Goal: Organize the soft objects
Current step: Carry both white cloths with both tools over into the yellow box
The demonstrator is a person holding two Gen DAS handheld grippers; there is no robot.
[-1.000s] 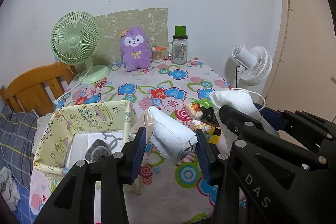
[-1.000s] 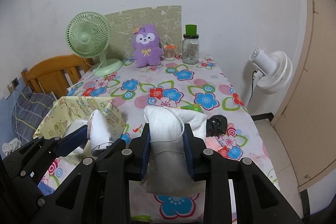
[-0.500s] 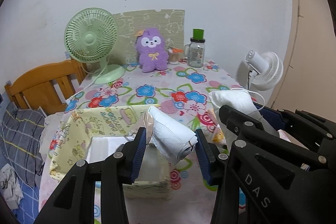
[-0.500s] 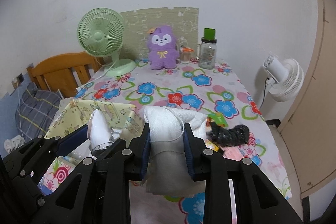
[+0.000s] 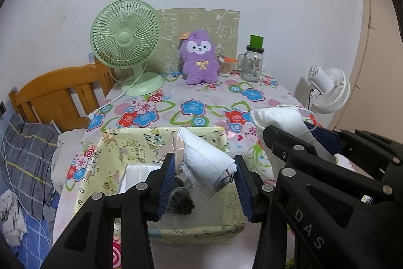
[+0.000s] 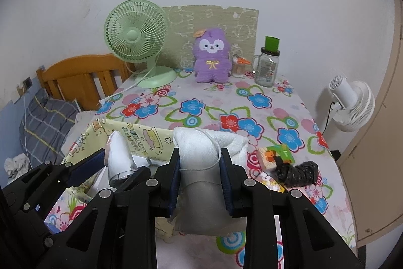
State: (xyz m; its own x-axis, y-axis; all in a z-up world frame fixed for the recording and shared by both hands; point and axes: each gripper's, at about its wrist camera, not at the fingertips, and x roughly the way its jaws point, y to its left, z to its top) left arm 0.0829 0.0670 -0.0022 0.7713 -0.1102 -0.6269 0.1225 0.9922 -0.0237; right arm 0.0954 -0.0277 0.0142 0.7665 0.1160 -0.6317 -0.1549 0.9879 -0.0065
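Observation:
My left gripper (image 5: 204, 169) is shut on a white rolled cloth in clear wrap (image 5: 204, 163) and holds it above the yellow fabric basket (image 5: 131, 143). The basket holds a white item (image 5: 134, 175) and a dark grey soft thing (image 5: 180, 201). My right gripper (image 6: 200, 169) is shut on a white and grey folded cloth (image 6: 201, 150), held above the basket's right edge (image 6: 141, 136). The right gripper and its cloth (image 5: 282, 119) show at the right of the left wrist view. A purple plush toy (image 5: 200, 59) stands at the table's back.
A green desk fan (image 5: 126, 42), a glass jar with green lid (image 5: 253, 62) and a small cup (image 5: 225, 64) stand at the back. A black crumpled object (image 6: 297, 173) and colourful small boxes (image 6: 273, 158) lie at the right. A wooden chair (image 5: 58, 92) and white floor fan (image 5: 327, 90) flank the table.
Both grippers have moved left with their cloths; the basket now lies directly under the left gripper, and the toys and black object have shifted right.

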